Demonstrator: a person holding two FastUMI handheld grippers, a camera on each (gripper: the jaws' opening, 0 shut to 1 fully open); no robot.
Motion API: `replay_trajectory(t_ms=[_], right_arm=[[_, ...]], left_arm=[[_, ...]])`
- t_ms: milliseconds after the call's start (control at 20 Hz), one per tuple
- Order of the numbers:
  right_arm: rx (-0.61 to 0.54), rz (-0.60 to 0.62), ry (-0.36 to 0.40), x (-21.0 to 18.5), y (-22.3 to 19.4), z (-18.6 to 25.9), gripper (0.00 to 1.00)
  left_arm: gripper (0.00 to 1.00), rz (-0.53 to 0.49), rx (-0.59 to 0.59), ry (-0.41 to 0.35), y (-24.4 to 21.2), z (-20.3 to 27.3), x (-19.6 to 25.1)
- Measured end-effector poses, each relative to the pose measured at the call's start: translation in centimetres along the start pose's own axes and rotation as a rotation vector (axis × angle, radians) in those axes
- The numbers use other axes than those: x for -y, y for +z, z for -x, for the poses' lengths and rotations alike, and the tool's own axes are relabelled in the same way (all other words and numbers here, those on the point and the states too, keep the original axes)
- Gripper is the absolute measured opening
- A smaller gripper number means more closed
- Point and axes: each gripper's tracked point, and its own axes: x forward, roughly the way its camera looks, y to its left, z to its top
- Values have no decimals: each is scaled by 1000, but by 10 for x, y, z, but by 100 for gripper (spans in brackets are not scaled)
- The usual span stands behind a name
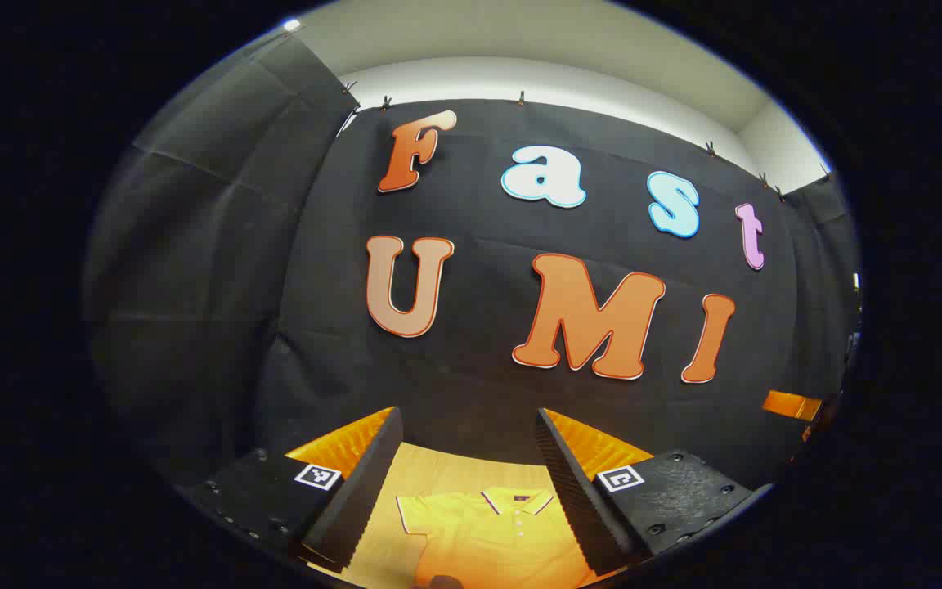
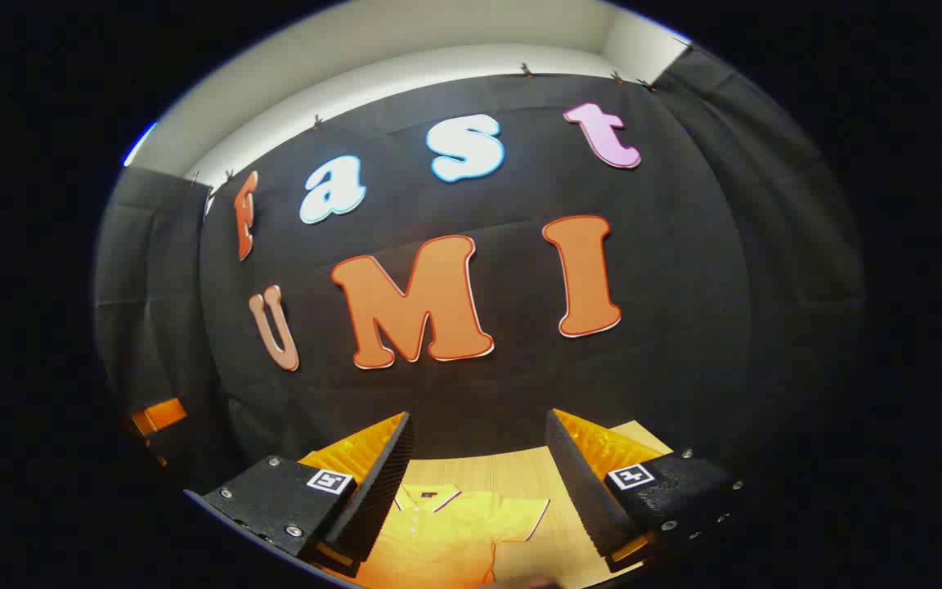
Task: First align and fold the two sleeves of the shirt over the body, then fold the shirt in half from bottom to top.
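A yellow polo shirt (image 1: 483, 536) lies flat on a light wooden table (image 1: 446, 470), collar toward the far wall and one short sleeve spread to the left. My left gripper (image 1: 467, 425) hangs open above it with nothing between its fingers. In the right gripper view the same shirt (image 2: 446, 532) shows its collar and its other short sleeve spread to the right. My right gripper (image 2: 479, 425) is open too, raised over the shirt and holding nothing. Both cameras point mostly at the wall, so the lower part of the shirt is hidden.
The table (image 2: 520, 474) ends at the black cloth wall just beyond the shirt's collar. The other gripper (image 1: 794, 405) shows as a small piece at the far right of the left gripper view, and likewise (image 2: 156, 415) at the far left of the right gripper view.
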Motion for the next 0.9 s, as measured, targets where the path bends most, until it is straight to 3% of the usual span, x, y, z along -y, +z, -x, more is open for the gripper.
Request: replay_trajectory(t_ms=[100, 250, 550, 700, 900], right_arm=[[24, -22, -87, 22, 6, -4, 98], [36, -6, -153, 32, 8, 6, 98], [-41, -5, -205, 30, -11, 15, 97], [-62, 6, -213, 23, -12, 7, 98], [-116, 58, -185, 7, -25, -7, 100]], left_arm=[[98, -2, -23, -18, -6, -11, 7], [98, 22, -50, -83, -10, -38, 19], [98, 39, -86, -185, -18, -68, 24], [98, -6, -92, -167, -27, -79, 9], [98, 36, -112, -172, -35, -82, 6]])
